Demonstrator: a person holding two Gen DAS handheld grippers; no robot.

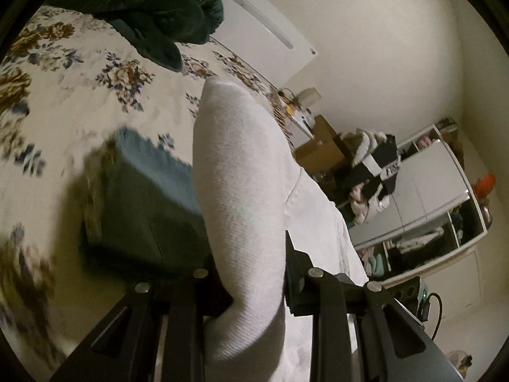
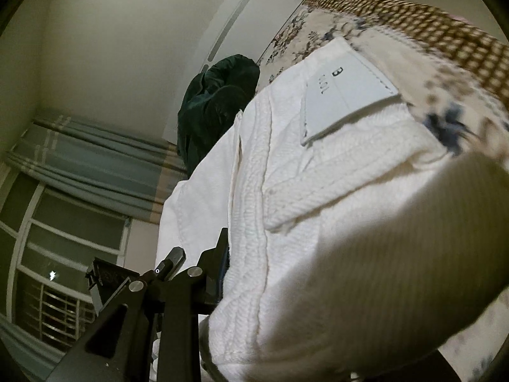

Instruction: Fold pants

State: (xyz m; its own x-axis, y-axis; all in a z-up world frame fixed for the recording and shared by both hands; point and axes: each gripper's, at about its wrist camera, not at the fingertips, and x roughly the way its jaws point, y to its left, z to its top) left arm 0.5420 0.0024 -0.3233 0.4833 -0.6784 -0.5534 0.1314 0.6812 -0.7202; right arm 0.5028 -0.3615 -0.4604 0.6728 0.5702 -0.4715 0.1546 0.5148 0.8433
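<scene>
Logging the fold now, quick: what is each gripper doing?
Left gripper: shut on the white pants.
Right gripper: white pants fill its fingers, apparently shut on them; right finger is hidden.

- Grippers: two, left gripper [image 1: 254, 273], right gripper [image 2: 270, 254]
- White pants [image 1: 235, 172]: one pair
- Folded blue garment [image 1: 149, 191]: one
- Dark green garment [image 1: 152, 9]: one
- Floral bedspread [image 1: 63, 95]: one

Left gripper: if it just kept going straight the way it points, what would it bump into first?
Probably nothing new: the left gripper is already clamped on the white pants, which fill its path. Past that fold lies the floral bedspread, though depth is unclear.
</scene>
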